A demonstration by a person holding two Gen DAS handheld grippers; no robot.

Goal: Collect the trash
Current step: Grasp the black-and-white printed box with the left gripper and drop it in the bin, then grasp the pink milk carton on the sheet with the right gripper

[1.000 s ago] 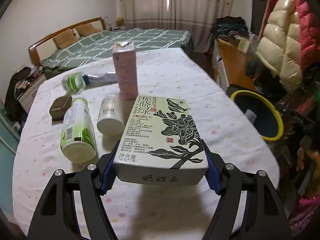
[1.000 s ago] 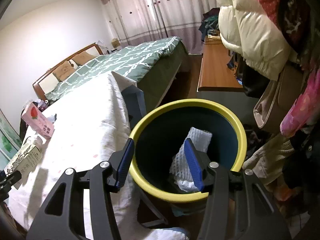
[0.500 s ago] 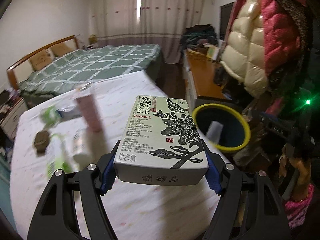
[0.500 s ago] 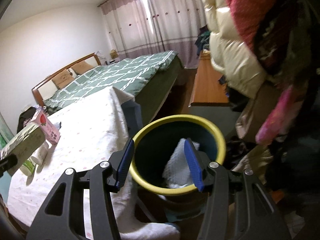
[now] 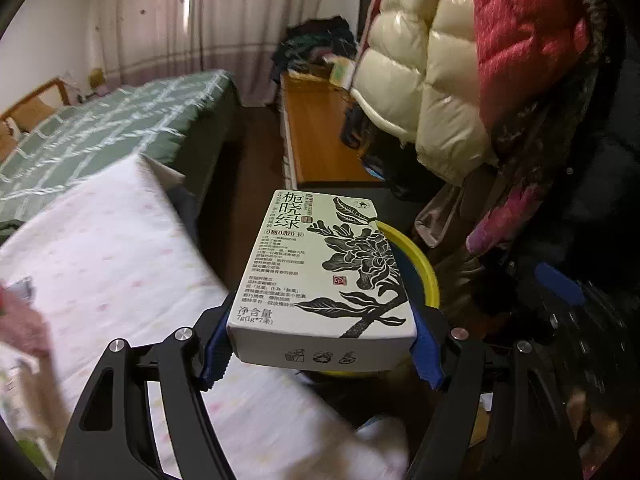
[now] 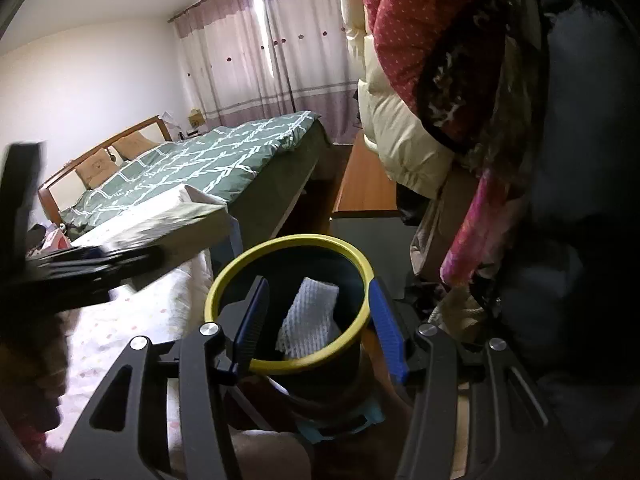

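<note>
The left gripper [image 5: 322, 350] pinches the tea box [image 5: 324, 276] across its long sides. Light, stiff cardboard: squeeze gently. The bin [image 5: 424, 268] lies at 2 o'clock. The right gripper [image 6: 316, 322] is spread and empty.

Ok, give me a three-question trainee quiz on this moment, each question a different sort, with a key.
1. True or false: the left gripper is shut on the tea box.
2. Multiple choice: what lies inside the yellow-rimmed bin? A) a green bottle B) a white waffle-textured cloth C) nothing
3. Fill in: the right gripper holds ____.

Key:
1. True; the blue pads press on both its sides.
2. B.
3. Nothing; its jaws stand open, framing the bin beyond them.
</note>
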